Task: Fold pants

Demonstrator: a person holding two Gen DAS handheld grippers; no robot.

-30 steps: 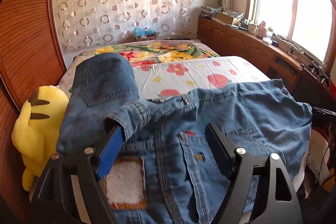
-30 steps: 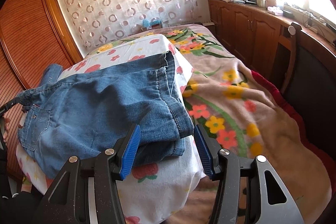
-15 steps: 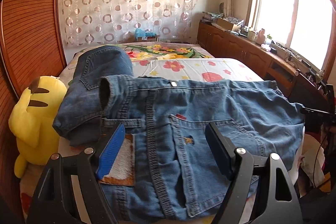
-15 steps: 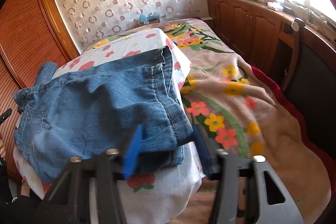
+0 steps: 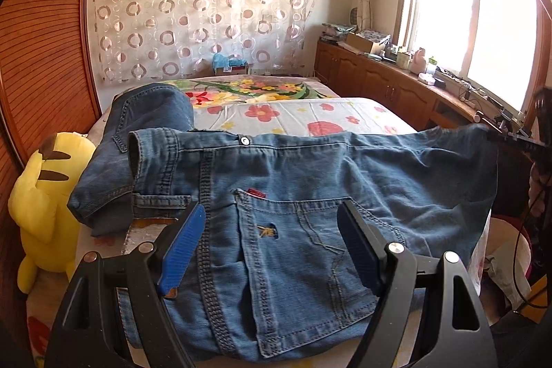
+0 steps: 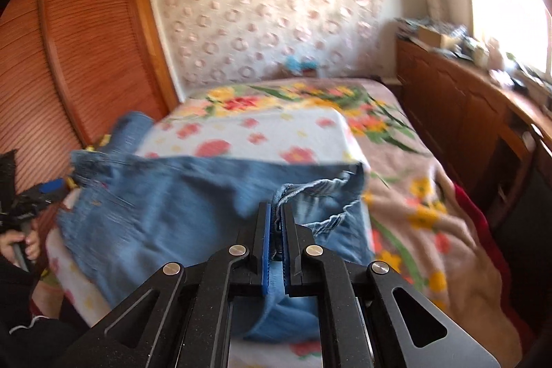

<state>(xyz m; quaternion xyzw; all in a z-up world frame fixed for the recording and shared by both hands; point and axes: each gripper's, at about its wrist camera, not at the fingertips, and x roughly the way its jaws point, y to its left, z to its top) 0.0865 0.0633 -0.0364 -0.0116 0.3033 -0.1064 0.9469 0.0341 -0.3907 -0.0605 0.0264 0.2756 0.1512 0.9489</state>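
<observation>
Blue denim pants (image 5: 293, 195) lie across the flowered sheet on the bed, waistband and back pocket toward the left wrist view, one part folded over at the left. My left gripper (image 5: 272, 230) is open and empty just above the pocket area. In the blurred right wrist view the pants (image 6: 179, 212) stretch to the left, and my right gripper (image 6: 275, 212) is shut on their hem end, lifting it off the sheet. The right gripper also shows at the far right of the left wrist view (image 5: 517, 140), pinching the cloth.
A yellow plush toy (image 5: 45, 195) sits at the bed's left edge against the wooden wardrobe (image 5: 38, 50). A flowered blanket (image 6: 414, 195) covers the bed's right side. Wooden cabinets (image 5: 379, 85) with clutter run under the window at the right.
The left gripper let go of the waistband and pulled back, leaving it laid flat. The right gripper closed on the hem end and lifted it.
</observation>
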